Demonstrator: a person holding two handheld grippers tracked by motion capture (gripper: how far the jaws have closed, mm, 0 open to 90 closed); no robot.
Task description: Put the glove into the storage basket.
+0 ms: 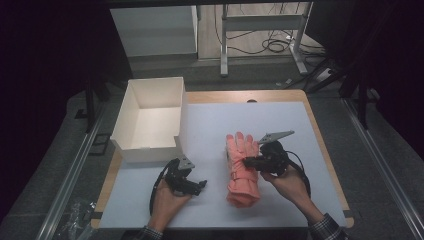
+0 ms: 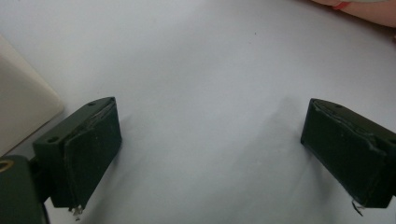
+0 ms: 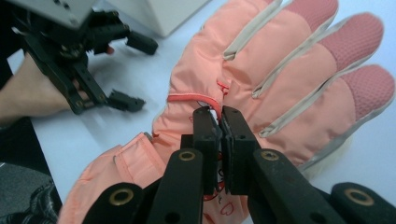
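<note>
A salmon-pink padded winter glove (image 1: 242, 170) lies flat on the white table cover (image 1: 280, 120), fingers pointing away from the person, just right of centre. The right gripper (image 1: 248, 161) reaches in from the glove's right side, and its jaws are clenched on the glove's palm: in the right gripper view the right gripper's two black pads (image 3: 220, 126) meet on a small fold of the fabric by a thin red trim line.

The glove has pale grey piping between the fingers, darker textured pink patches on the fingertips, a gathered cuff at the near end and small heart outlines printed near the wrist.

The left gripper (image 1: 200, 185) rests on the cover, near the glove's left side but apart from it, below a white open cardboard box (image 1: 150, 115). Its jaws are released and stand wide with only bare cover between them (image 2: 210, 140).

The high view gives the whole layout. The left gripper view catches a corner of the box and a sliver of the glove at its top edge. The right gripper view brings out the glove's stitching and the person's left hand (image 3: 28, 95) holding the other gripper.
</note>
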